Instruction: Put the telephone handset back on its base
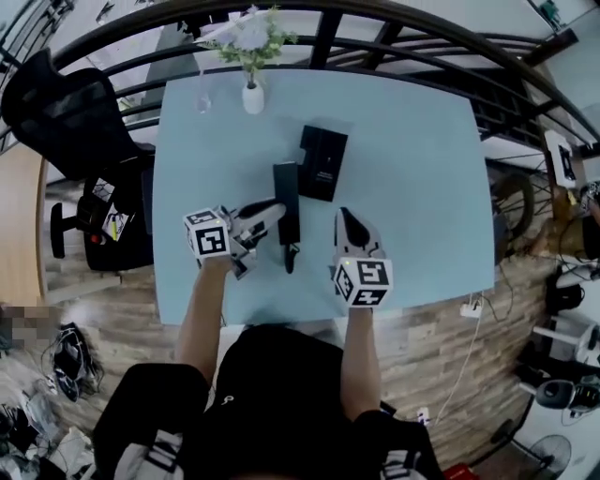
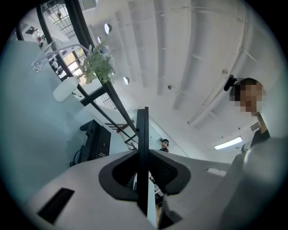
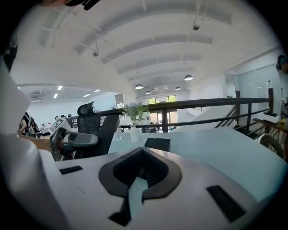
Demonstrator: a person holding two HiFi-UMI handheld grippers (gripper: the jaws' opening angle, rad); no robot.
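Observation:
The black telephone base (image 1: 323, 161) sits near the middle of the light blue table (image 1: 422, 187). It also shows in the left gripper view as the base (image 2: 94, 139) and in the right gripper view as the base (image 3: 157, 143). The long black handset (image 1: 287, 208) is just left of and nearer than the base. My left gripper (image 1: 274, 214) comes in from the left and is shut on it. Between those jaws the handset (image 2: 143, 134) appears edge-on. My right gripper (image 1: 345, 219) is to the handset's right, apart from it, shut with nothing in it (image 3: 142, 152).
A white vase with a plant (image 1: 252, 94) and a clear glass (image 1: 202, 99) stand at the table's far edge. A black office chair (image 1: 66, 112) is off the left side. A dark railing (image 1: 394, 28) curves behind the table.

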